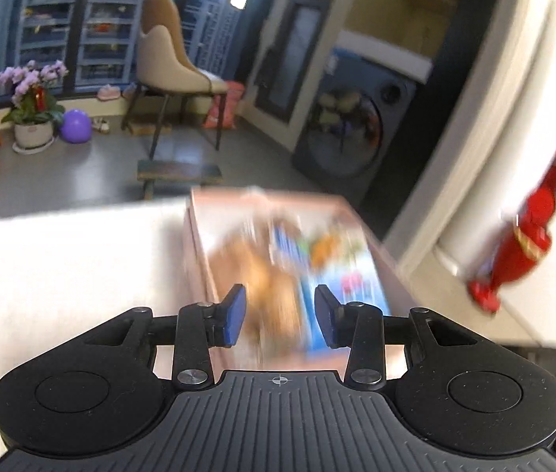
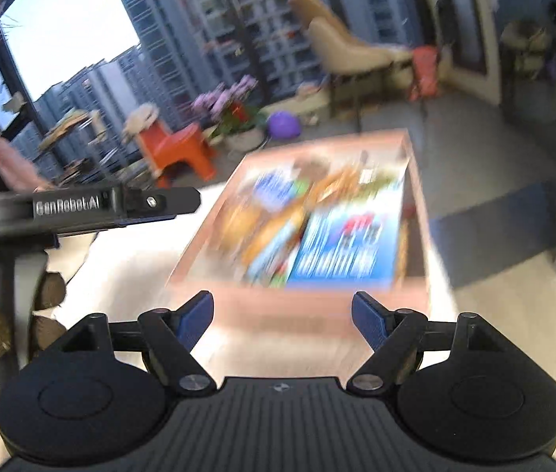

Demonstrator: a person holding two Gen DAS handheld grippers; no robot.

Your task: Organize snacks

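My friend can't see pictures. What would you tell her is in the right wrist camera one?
A blurry pink tray packed with snack packets, the biggest one blue, sits on a white table ahead of the open, empty right gripper. The left gripper reaches in from the left, with an orange stool and purple flowers behind.

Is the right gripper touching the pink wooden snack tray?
Apart. The right wrist view shows the right gripper open and empty, short of the pink wooden snack tray.
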